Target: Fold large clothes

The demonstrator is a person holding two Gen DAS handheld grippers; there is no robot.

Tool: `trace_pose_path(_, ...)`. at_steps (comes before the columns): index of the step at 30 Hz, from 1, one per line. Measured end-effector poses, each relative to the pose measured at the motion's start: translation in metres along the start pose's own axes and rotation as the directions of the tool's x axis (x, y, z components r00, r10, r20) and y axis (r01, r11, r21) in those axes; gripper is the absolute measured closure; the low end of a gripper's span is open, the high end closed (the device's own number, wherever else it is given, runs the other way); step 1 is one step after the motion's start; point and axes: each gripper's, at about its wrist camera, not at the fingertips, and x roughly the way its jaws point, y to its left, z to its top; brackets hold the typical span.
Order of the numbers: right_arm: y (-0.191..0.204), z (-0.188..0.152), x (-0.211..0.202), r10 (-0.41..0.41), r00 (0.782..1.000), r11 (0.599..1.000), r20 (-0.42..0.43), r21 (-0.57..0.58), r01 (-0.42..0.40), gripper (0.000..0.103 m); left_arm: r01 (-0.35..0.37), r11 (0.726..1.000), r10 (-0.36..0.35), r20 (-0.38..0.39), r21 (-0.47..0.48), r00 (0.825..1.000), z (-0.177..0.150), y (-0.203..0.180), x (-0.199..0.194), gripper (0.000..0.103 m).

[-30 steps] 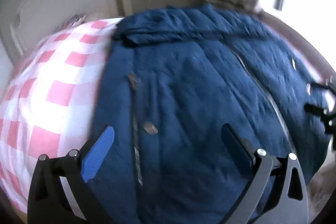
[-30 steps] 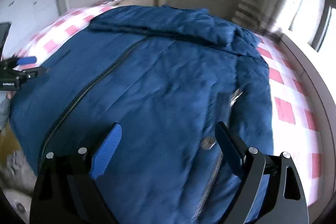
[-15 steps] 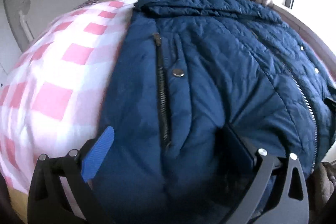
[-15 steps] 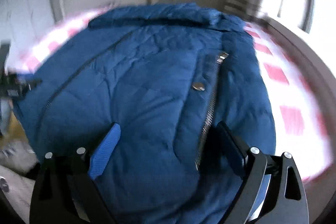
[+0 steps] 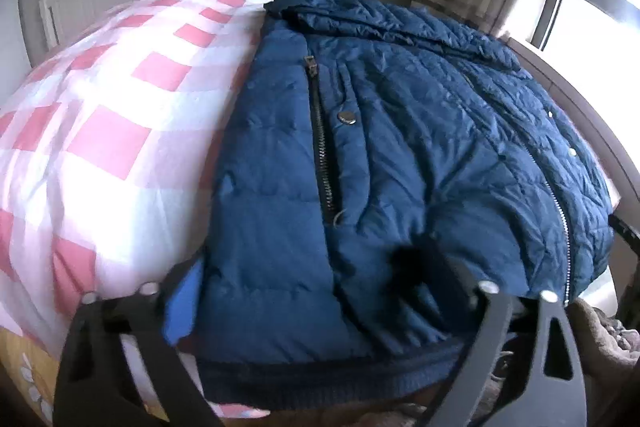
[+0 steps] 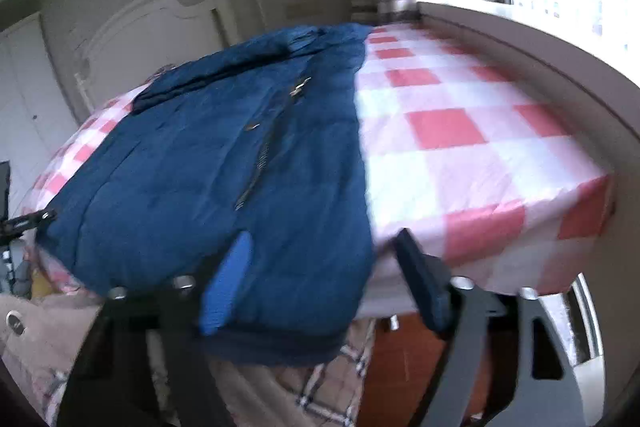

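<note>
Blue puffy jacket [image 5: 400, 147] lies on the checked bed [image 5: 100, 131]. Both grippers, left gripper [image 5: 312, 291] and right gripper [image 6: 320, 283], have been closing around its bottom hem, not yet clamped.

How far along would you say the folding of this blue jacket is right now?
Done: the blue jacket lies spread flat on the checked bedsheet. In hand: the left gripper and right gripper, jaws just closing, straddle its hem corners, neither clearly pinching yet. Left: every fold.
</note>
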Motion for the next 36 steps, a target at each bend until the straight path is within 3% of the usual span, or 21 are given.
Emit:
trace_pose_path(1, 0.002, -0.003, -0.001, 0.005, 1.0, 1.0, -0.004, -0.004, -0.005, 0.048, -0.006, 1.0, 0.006, 0.005, -0.002, 1.0, -0.001, 0.001, -0.003, 0.023)
trace_pose_path(3, -0.001, -0.007, -0.002, 0.022, 1.0, 1.0, -0.01, 0.012, -0.022, 0.048, 0.007, 1.0, -0.007, 0.001, -0.02, 1.0, -0.004, 0.008, -0.007, 0.027)
trace_pose_path(7, -0.026, -0.018, 0.0, 0.086, 0.996, 0.988, -0.029, 0.134, -0.082, 0.049, 0.052, 0.996, -0.052, 0.002, -0.067, 0.999, -0.013, 0.024, -0.015, 0.027)
trace_pose_path(10, -0.032, -0.026, 0.008, 0.17, 0.985, 0.967, -0.024, 0.198, -0.162, 0.047, 0.033, 0.999, -0.033, 0.003, -0.031, 0.999, -0.015, 0.017, -0.015, 0.022)
trace_pose_path(12, -0.032, -0.027, 0.013, 0.181, 0.983, 0.963, -0.016, 0.207, -0.174, 0.047, 0.025, 1.0, -0.025, -0.004, -0.006, 1.0, -0.014, 0.011, -0.012, 0.016)
trace_pose_path(20, -0.046, -0.034, 0.035, 0.281, 0.959, 0.918, -0.022, 0.297, -0.262, 0.046, 0.01, 1.0, -0.01, -0.019, 0.021, 1.0, -0.016, 0.008, -0.01, 0.017)
trace_pose_path(21, -0.043, -0.035, 0.032, 0.286, 0.958, 0.92, -0.014, 0.284, -0.271, 0.057, 0.014, 1.0, -0.014, -0.016, 0.023, 1.0, -0.017, 0.009, -0.012, 0.021)
trace_pose_path(24, -0.024, -0.033, 0.017, 0.269, 0.963, 0.948, 0.011, 0.171, -0.267, 0.083, 0.056, 0.998, -0.056, 0.0, 0.025, 0.998, -0.019, 0.01, -0.022, 0.057)
trace_pose_path(26, -0.009, -0.026, 0.003, 0.245, 0.969, 0.966, 0.037, 0.078, -0.247, 0.086, 0.105, 0.994, -0.106, 0.016, 0.009, 0.994, -0.02, 0.013, -0.033, 0.077)
trace_pose_path(31, 0.001, -0.005, -0.032, 0.266, 0.944, 0.961, 0.195, 0.026, -0.276, 0.089, 0.158, 0.987, -0.158, 0.086, 0.002, 0.984, -0.017, 0.006, -0.049, 0.083)
trace_pose_path(33, 0.005, -0.001, -0.035, 0.263, 0.943, 0.963, 0.204, 0.0, -0.268, 0.089, 0.185, 0.982, -0.181, 0.088, -0.034, 0.98, -0.011, 0.011, -0.048, 0.083)
trace_pose_path(36, 0.007, 0.003, -0.036, 0.261, 0.941, 0.964, 0.214, -0.007, -0.266, 0.089, 0.165, 0.986, -0.162, 0.086, -0.025, 0.983, -0.009, 0.01, -0.046, 0.082)
